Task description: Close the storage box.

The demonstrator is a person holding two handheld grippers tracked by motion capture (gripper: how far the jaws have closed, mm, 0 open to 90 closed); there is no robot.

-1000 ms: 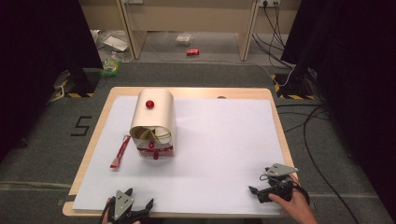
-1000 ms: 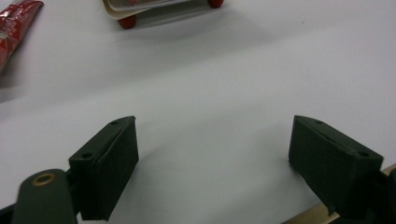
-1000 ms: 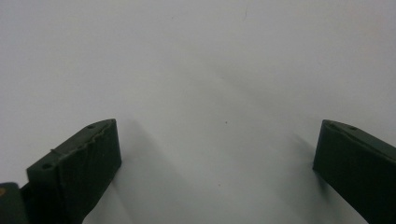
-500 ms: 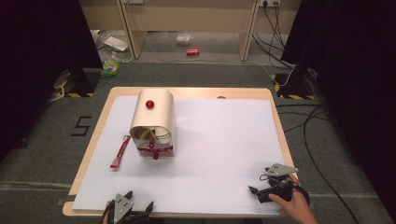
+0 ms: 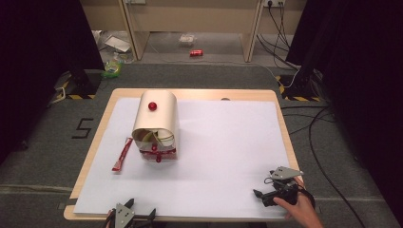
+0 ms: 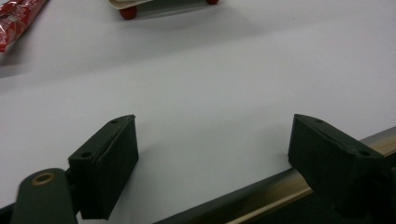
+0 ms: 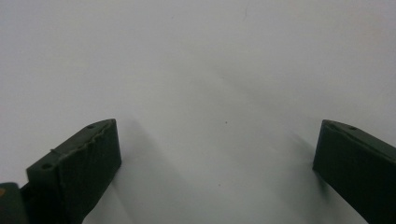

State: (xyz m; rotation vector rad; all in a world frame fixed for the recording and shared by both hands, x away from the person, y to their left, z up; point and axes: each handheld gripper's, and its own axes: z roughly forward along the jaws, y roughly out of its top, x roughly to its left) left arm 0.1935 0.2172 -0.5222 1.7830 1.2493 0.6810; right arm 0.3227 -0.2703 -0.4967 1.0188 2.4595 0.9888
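Where the high view looks down on the table, a cream bread box with a red knob is seen lying on the white sheet, and a red packet is laid just beside the box, on its left. The left gripper is held at the table edge nearest the person, well apart from the box, with its jaws spread. The right gripper is held in a hand far to the right of the box, jaws likewise spread.

In the left gripper view, both jaws are seen wide apart over the sheet, with nothing between them; the box's base and the packet are seen well beyond.

In the right gripper view, the jaws are spread over bare sheet.
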